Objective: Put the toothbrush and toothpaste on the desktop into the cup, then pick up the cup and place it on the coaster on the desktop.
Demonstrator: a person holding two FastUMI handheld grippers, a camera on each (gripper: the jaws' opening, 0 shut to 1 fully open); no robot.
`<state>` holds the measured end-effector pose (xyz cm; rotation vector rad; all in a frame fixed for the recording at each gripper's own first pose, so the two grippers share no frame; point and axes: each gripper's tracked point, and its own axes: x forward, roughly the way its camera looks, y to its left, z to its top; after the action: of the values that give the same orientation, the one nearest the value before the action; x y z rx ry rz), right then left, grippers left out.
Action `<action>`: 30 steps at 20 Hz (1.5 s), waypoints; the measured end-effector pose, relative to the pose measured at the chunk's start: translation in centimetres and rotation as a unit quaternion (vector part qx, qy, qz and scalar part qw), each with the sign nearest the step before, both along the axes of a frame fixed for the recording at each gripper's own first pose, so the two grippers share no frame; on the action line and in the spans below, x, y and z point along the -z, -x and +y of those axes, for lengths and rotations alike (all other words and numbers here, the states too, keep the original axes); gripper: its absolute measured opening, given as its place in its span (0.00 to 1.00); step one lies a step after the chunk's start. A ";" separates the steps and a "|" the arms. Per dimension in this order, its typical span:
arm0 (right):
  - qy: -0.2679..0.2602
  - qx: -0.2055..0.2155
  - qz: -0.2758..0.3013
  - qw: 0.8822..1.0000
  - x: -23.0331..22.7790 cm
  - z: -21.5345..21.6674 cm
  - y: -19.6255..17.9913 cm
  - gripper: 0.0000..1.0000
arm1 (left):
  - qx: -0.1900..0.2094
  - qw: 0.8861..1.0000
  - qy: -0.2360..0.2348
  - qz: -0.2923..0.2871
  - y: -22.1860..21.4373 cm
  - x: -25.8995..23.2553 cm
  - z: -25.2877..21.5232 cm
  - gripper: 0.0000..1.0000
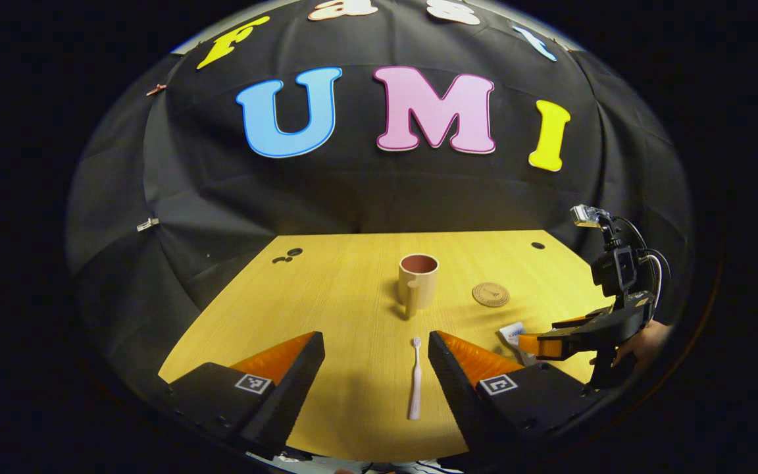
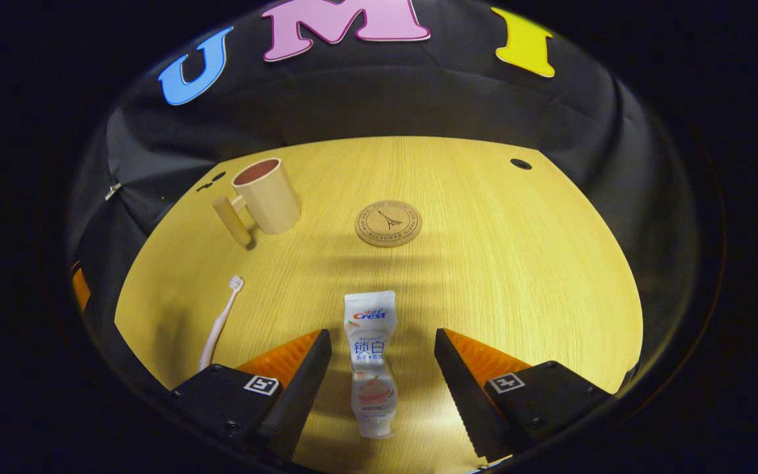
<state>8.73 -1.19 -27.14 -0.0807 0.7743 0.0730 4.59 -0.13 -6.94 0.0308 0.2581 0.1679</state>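
Now you are lining up both pickups: your left claw (image 1: 376, 368) is spread around the toothbrush (image 1: 415, 378), your right claw (image 2: 382, 368) spread around the toothpaste (image 2: 370, 359); lower and pinch next.

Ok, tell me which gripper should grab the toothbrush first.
Left. The toothbrush lies flat between the left gripper's open jaws. The right gripper straddles the toothpaste instead.

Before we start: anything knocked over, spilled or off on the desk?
Nothing stands out. The cup is upright, the coaster lies flat and bare, the toothbrush and toothpaste lie flat on the desk, each between an open gripper's fingers. No spills or damage visible.
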 end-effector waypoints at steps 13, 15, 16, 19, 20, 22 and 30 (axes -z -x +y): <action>0.035 0.011 0.059 0.998 3.5 -0.7 0.2 0.96 | -0.012 1.000 -0.009 0.025 0.0 2.1 0.2 0.98; 0.034 0.025 0.070 0.997 3.5 -0.8 0.1 0.81 | -0.012 1.000 -0.009 0.025 0.0 2.1 0.2 0.98; 0.036 0.028 0.071 0.996 3.3 -0.8 0.1 0.78 | -0.017 1.000 -0.012 0.023 0.1 2.0 0.4 0.98; 0.042 0.028 0.091 0.995 3.3 -0.7 0.3 0.75 | -0.019 1.000 -0.016 0.014 -0.1 1.8 0.6 0.98; 0.042 0.029 0.100 0.994 3.5 -0.7 0.2 0.75 | -0.018 1.000 -0.015 0.012 -0.2 1.6 0.5 0.98; 0.038 0.039 0.112 0.992 3.4 -0.7 0.2 0.75 | -0.018 1.000 -0.014 0.008 -0.4 1.6 0.6 0.98; 0.041 0.035 0.129 0.990 3.4 -0.3 0.1 0.31 | -0.027 1.000 -0.004 0.009 -1.2 2.4 1.0 0.98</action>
<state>8.59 -1.53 -30.58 -0.1245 1.0387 -0.0154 5.77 0.82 -9.38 0.0327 0.2766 0.2224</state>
